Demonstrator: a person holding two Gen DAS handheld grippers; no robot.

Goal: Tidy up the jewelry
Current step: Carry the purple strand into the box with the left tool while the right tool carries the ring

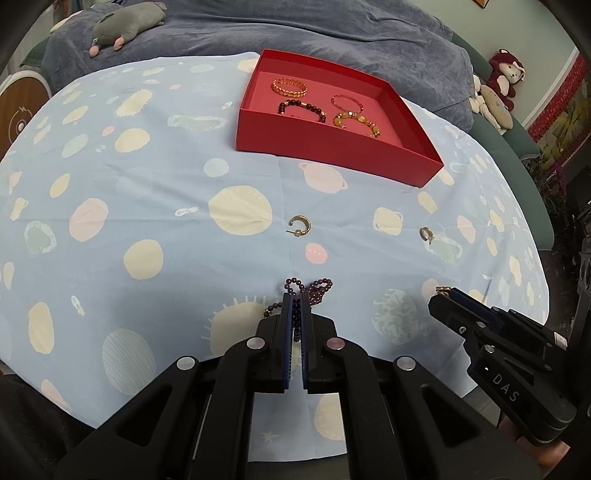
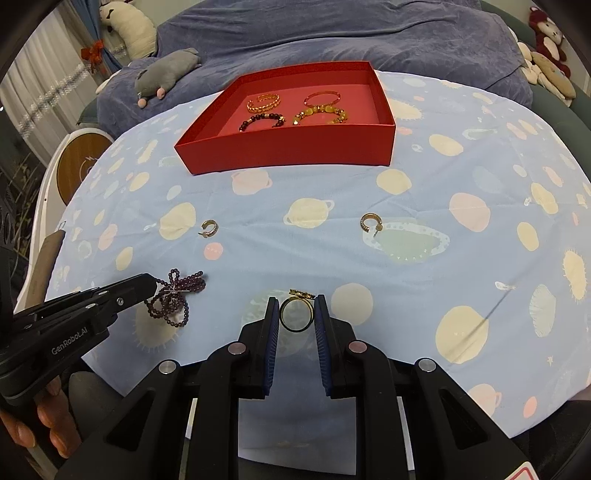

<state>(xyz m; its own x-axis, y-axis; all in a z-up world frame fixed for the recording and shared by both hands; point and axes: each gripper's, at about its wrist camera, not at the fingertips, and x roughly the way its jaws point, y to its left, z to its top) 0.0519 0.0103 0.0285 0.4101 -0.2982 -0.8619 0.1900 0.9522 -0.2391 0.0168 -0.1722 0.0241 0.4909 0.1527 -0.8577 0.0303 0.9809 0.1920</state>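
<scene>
My left gripper is shut on a purple bead necklace, which hangs in loops in the right wrist view. My right gripper is shut on a gold ring; its tip with the ring shows in the left wrist view. A red box at the far side holds several bracelets; it also shows in the right wrist view. Two gold hoop earrings lie loose on the cloth, one on the left and one on the right.
A blue tablecloth with planet prints covers the round table. A grey plush toy lies on a blue blanket beyond the table. More stuffed toys sit at the far right. A white stool with a wooden seat stands at the left.
</scene>
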